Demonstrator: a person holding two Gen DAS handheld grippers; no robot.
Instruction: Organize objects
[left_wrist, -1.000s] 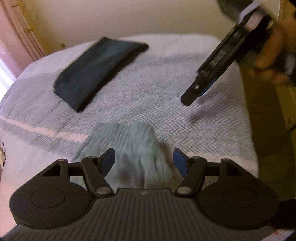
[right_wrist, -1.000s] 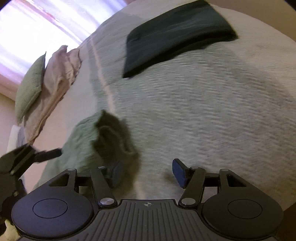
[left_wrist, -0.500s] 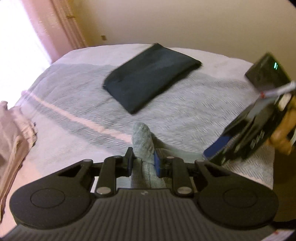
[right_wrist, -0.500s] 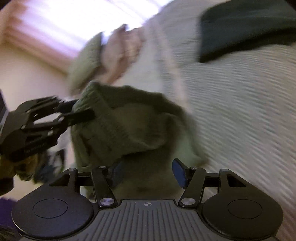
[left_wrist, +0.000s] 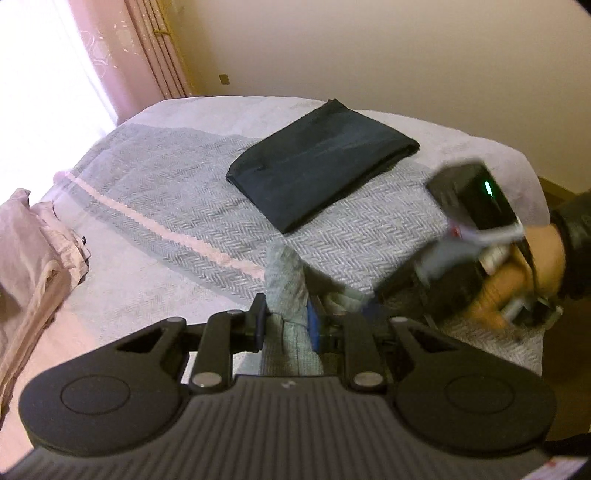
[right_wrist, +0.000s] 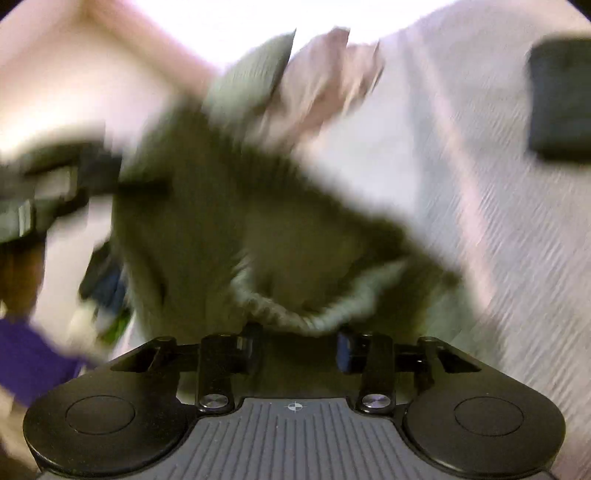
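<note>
Green-grey knit garment (left_wrist: 287, 284): we hold it lifted above the bed (left_wrist: 166, 192), left gripper (left_wrist: 284, 325) jaws clenched on a fold. Right gripper (right_wrist: 295, 345): jaws closing, the garment's ribbed edge between them; grip not yet discernible through blur. Folded black cloth (left_wrist: 321, 166): flat on the bed, well apart.

Left wrist view angled down across bed (left_wrist: 155, 192); right wrist view close, blurred; shared: folded dark cloth (left_wrist: 321, 162).
</note>
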